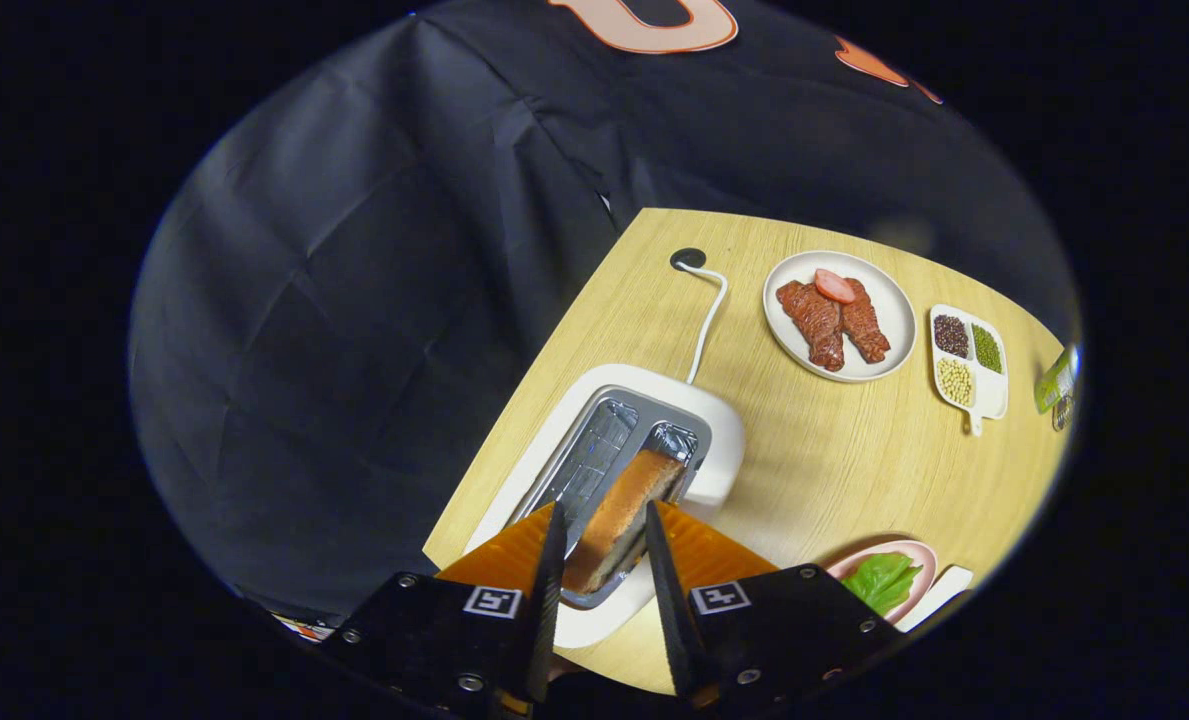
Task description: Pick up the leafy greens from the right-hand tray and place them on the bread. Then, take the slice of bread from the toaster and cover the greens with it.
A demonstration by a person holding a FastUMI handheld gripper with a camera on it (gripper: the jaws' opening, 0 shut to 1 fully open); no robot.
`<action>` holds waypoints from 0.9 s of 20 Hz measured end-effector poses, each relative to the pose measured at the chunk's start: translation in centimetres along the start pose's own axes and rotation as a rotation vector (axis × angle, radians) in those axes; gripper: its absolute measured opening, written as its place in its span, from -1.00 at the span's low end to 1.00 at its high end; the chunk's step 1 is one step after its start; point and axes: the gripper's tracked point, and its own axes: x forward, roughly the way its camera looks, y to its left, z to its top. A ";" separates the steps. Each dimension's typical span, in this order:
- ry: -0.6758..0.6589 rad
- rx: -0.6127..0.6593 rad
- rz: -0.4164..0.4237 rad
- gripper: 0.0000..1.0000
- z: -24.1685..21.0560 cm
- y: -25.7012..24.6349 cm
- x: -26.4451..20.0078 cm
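A white toaster (719, 445) stands on the wooden table (834, 460), near its left edge. A browned slice of bread (626, 498) stands in the right slot; the left slot is bare metal. My gripper (604, 508) hovers over the toaster, open, with one finger on each side of the slice's near end and only narrow gaps to it. The leafy greens (882, 580) lie on a pink plate (919, 548) to the right of the fingers. What lies under the greens is hidden.
The toaster's white cable (706, 322) runs back to a hole in the table. Beyond it sit a white plate (889, 290) of meat strips with a pink slice, a divided dish (994, 400) of beans and a green packet (1054, 380). A white tray (944, 585) touches the pink plate.
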 end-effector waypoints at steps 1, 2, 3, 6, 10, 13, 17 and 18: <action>-0.005 0.003 -0.003 -0.10 0.2 -0.2 0.0; -0.002 0.008 0.003 -0.13 0.0 -0.3 -0.1; 0.003 0.011 0.013 -0.22 0.0 -0.2 -0.2; -0.009 0.031 0.053 -0.56 0.2 0.1 -0.7; -0.050 0.079 0.095 -0.76 0.9 -0.6 -2.1; -0.096 0.090 0.121 -0.76 1.5 -1.0 -4.0; -0.164 0.080 0.136 -0.76 2.1 -1.7 -7.1; -0.182 0.083 0.139 -0.76 2.2 -1.9 -7.9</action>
